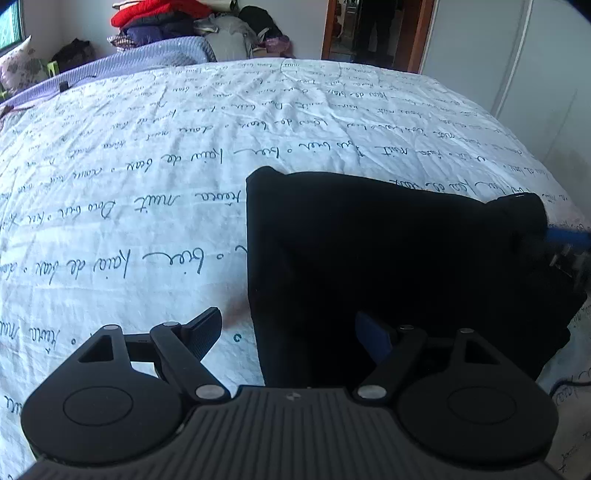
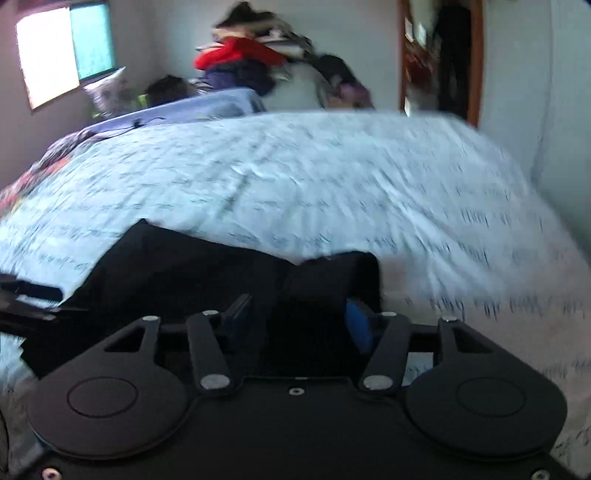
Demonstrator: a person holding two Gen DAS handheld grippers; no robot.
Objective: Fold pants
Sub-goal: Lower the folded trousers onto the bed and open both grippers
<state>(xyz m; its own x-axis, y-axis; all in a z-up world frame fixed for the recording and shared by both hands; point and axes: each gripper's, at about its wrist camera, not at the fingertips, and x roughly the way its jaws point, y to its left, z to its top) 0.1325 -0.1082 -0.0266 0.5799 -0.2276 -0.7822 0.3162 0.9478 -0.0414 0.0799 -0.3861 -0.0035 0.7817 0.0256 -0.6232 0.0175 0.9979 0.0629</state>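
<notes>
Lying on the bed, the pants were seen as a dark folded slab on the white quilt, which was printed with lines of script. In the left wrist view, the left gripper was held low with its fingers spread wide: the left finger was over bare quilt, while the blue-padded right finger was over the near edge of the pants, and nothing was pinched between them. At the right edge of the same view, the right gripper was seen at the pants' far right corner, where the cloth was bunched up. In the blurred right wrist view, the right gripper was seen with a raised fold of the pants lying between its fingers; whether the cloth was truly clamped could not be told. Farther off, a lilac blanket was spread at the head of the bed, and beyond it a pile of clothes with a red piece on top was heaped against the wall.
</notes>
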